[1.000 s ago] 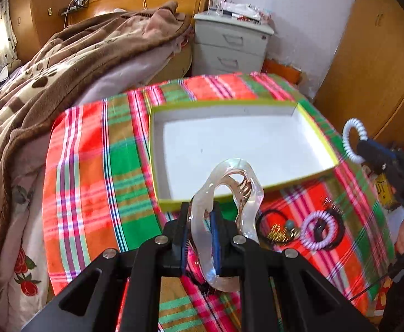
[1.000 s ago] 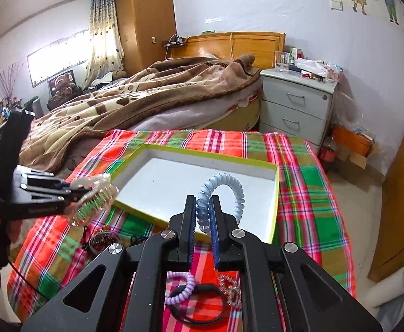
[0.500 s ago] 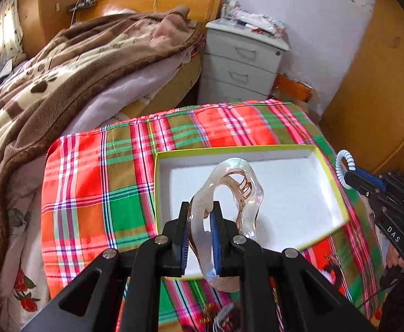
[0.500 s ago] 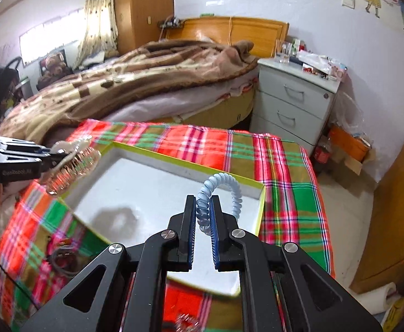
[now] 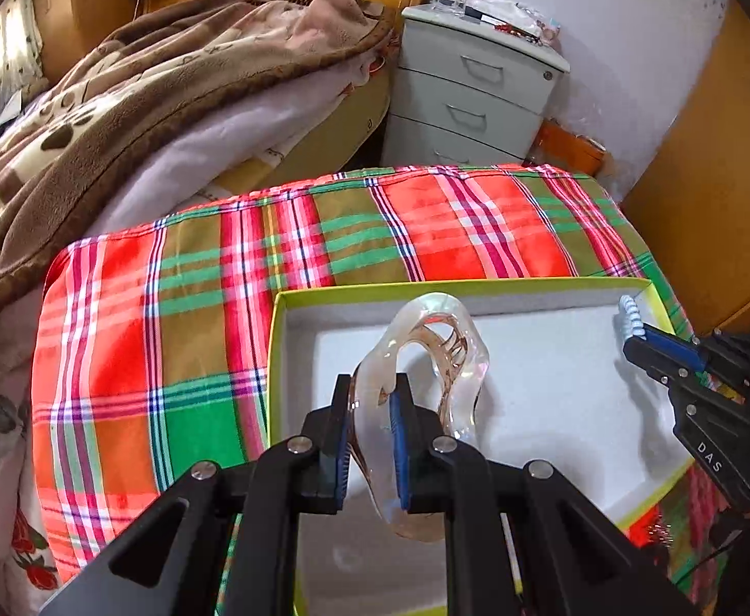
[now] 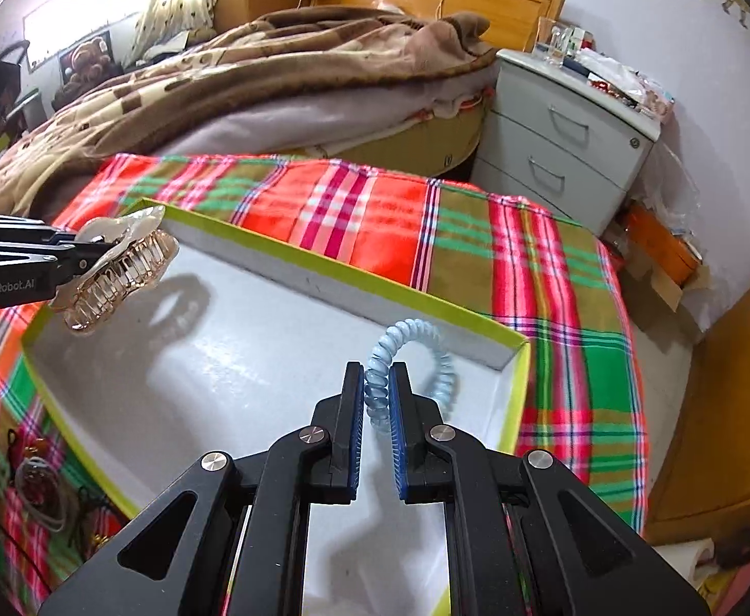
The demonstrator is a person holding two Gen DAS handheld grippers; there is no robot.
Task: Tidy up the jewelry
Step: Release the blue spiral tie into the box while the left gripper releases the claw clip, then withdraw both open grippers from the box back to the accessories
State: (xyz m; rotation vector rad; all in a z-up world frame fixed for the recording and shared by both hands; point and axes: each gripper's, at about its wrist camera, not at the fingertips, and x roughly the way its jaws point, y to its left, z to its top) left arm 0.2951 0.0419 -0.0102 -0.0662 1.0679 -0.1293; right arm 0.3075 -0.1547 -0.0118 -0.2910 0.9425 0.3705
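Observation:
My left gripper [image 5: 371, 390] is shut on a clear, rose-gold hair claw clip [image 5: 441, 354] and holds it above the white inside of a lime-edged box [image 5: 293, 303]. My right gripper [image 6: 376, 380] is shut on a pale blue spiral hair tie [image 6: 416, 339] and holds it above the box's right part [image 6: 513, 380]. In the right wrist view the clip [image 6: 118, 267] hangs over the box's left edge. In the left wrist view the hair tie [image 5: 630, 315] shows near the box's far right corner. The box is empty.
The box sits on a red and green plaid cloth [image 5: 170, 333]. Loose hair ties and jewelry [image 6: 41, 477] lie on the cloth left of the box. A bed with a brown blanket [image 6: 221, 77] and a grey nightstand [image 6: 565, 138] stand behind.
Both grippers have moved forward from the near cloth to over the box, each carrying its item. The loose jewelry pile has dropped behind them.

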